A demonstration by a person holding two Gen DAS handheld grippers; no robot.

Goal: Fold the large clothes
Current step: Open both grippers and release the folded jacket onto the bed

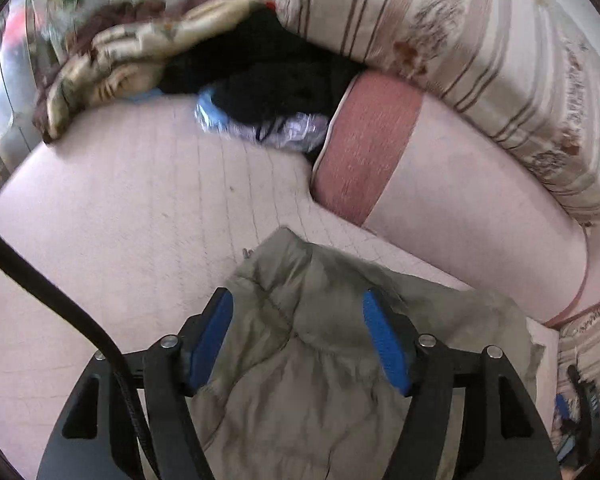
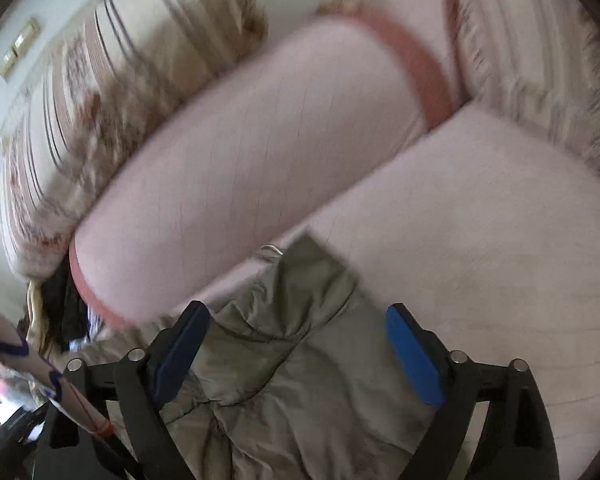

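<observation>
Two tools are in my hands, and both hang spread wide over the same olive-grey jacket (image 1: 300,344), gripping nothing. In the left wrist view, my left tool (image 1: 298,336) has its blue pads (image 1: 214,340) standing well apart on either side of a rumpled fold of the garment; the cloth lies between them, but I cannot tell whether either pad touches it. The jacket rests on the pale pink sofa seat (image 1: 140,208), at its near edge, with one corner reaching toward the far side where a small metal zip pull (image 1: 246,254) shows. Beyond that corner lies a pink bolster with a rust-red band (image 1: 364,148), and behind it a striped floral cushion (image 1: 480,60). At the far left sits a heap — a tan and brown blanket (image 1: 116,60), black clothing (image 1: 268,60) and a crinkled plastic packet (image 1: 260,124). A black strap (image 1: 60,300) crosses the near left. In the right wrist view, blurred, my right tool (image 2: 298,344) is likewise gaping above the jacket (image 2: 284,360), its pads (image 2: 414,356) clear of each other, the bolster (image 2: 240,160) just beyond the garment's far corner.
</observation>
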